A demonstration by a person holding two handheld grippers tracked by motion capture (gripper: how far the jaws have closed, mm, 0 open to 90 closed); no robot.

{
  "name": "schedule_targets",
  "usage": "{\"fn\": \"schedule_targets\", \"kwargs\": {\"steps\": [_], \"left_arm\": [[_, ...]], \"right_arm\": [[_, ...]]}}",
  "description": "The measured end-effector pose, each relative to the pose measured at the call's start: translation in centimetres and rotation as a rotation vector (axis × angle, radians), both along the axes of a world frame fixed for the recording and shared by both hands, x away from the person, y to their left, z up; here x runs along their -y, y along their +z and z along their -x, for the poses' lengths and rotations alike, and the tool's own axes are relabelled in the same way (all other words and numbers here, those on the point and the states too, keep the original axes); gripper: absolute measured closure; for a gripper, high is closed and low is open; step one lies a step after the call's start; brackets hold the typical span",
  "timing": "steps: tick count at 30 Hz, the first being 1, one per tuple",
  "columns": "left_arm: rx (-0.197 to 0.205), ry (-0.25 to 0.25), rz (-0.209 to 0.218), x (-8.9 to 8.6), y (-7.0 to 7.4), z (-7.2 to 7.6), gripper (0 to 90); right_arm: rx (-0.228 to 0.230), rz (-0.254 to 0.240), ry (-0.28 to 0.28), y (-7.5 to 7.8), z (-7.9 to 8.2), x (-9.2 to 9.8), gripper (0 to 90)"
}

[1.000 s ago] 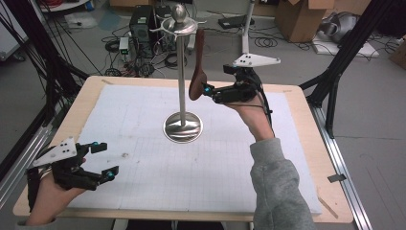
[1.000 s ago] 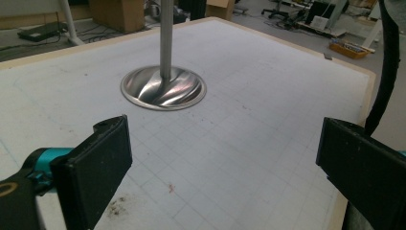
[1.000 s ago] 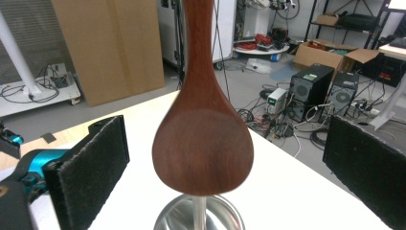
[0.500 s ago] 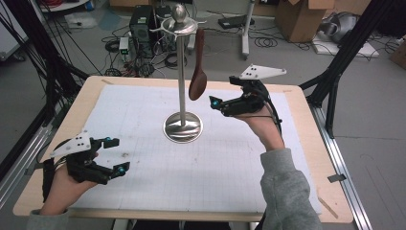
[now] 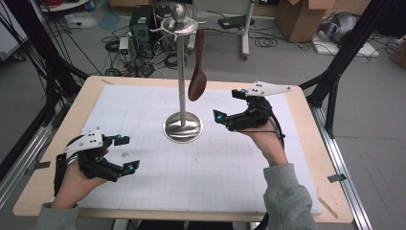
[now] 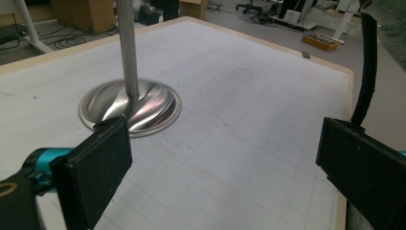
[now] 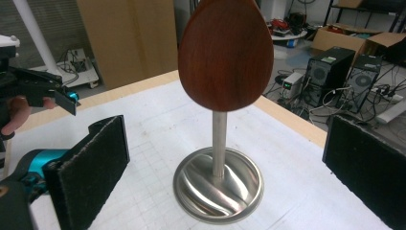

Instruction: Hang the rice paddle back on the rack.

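The wooden spoon (image 5: pixel 197 72) hangs from a hook at the top of the metal stand (image 5: pixel 182 125), its long axis close to vertical with a slight lean. The handle end is up at the hook and the broad oval bowl points down toward the table (image 5: pixel 52 158). The bowl hangs beside the upright rod, well above the round polished base, touching neither.

The right gripper (image 5: pixel 228 105) is held above the white mat (image 5: pixel 215 163), just beside the spoon's bowl on the side away from the rod, and apart from it. Its jaws stand spread wide with nothing between them. Its jaws point toward the stand. In the right gripper view the bowl (image 7: pixel 226 52) of the spoon hangs straight ahead and above the gap between the two black pads (image 7: pixel 93 170), its rounded brown face turned toward the camera, with the rod and base of the stand (image 7: pixel 218 184) directly behind and below it. The spoon is in front of the jaws, not within them.

The left gripper (image 5: pixel 125 153) is low over the mat, well apart from the spoon and the stand. Its jaws are also spread wide and hold nothing. In the left gripper view the stand's base (image 6: pixel 130 106) lies ahead and to the left of the gap, just beyond the left pad (image 6: pixel 93 179).
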State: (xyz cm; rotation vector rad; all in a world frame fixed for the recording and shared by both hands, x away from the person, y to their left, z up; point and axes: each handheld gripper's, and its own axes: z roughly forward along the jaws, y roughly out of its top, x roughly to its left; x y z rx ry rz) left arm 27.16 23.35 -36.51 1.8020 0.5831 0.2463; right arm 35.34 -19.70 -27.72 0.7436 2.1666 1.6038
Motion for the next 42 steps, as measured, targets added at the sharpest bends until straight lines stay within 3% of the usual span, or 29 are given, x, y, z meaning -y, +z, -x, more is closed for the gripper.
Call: {"fn": "schedule_targets", "kwargs": {"steps": [14, 19, 26, 32, 38, 42], "left_arm": [[0.007, 0.008, 0.004, -0.2, 0.1, -0.2, 5.5], [0.003, 0.008, 0.006, -0.2, 0.1, -0.2, 5.5], [-0.002, 0.009, -0.002, 0.0, -0.1, -0.3, 5.5], [-0.001, 0.014, -0.001, -0.1, -0.1, -0.3, 5.5], [0.0, 0.015, 0.004, -0.3, -0.1, -0.4, 5.5], [-0.001, 0.017, 0.002, -0.4, -0.1, -0.4, 5.5]], "right_arm": [[0.006, -0.022, -0.033, -0.7, 1.3, 2.4, 0.9], [0.003, 0.019, -0.049, -1.4, 1.5, 2.8, 0.9], [-0.018, 0.021, -0.065, -2.6, 1.6, 3.7, 0.9], [-0.028, -0.029, -0.083, -3.4, 1.8, 4.8, 0.9], [-0.032, -0.041, -0.11, -4.3, 1.8, 5.6, 0.9], [0.002, -0.038, -0.153, -5.1, 2.1, 6.1, 1.0]]}}
